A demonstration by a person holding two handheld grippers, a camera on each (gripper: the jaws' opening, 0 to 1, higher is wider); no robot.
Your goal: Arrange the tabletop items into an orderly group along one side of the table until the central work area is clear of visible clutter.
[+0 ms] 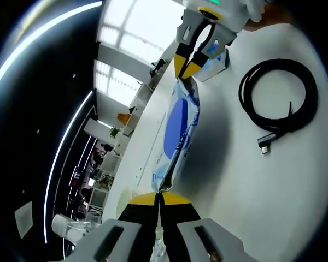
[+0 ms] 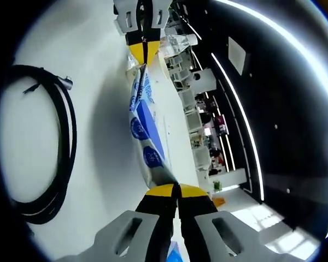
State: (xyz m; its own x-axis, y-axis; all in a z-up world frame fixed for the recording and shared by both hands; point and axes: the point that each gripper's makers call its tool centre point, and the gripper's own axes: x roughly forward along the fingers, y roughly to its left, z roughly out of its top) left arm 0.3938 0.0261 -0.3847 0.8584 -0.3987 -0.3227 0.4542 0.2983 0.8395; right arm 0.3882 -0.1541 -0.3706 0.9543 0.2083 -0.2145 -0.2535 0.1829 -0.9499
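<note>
A blue and white plastic packet (image 1: 179, 131) hangs stretched above the white table (image 1: 251, 191), held at both ends. My left gripper (image 1: 159, 197) is shut on its near end in the left gripper view, and my right gripper (image 1: 187, 66) is shut on its far end there. In the right gripper view the same packet (image 2: 144, 136) runs from my right gripper (image 2: 175, 190), shut on it at the bottom, up to my left gripper (image 2: 145, 50). A coiled black cable (image 1: 279, 101) lies on the table beside the packet; in the right gripper view the cable (image 2: 41, 142) lies at the left.
A small blue and white box (image 1: 216, 64) sits on the table behind the right gripper. A crumpled clear plastic bottle (image 1: 71, 228) lies near the table's edge. Beyond the edge (image 1: 139, 131) is a large room with desks and bright windows.
</note>
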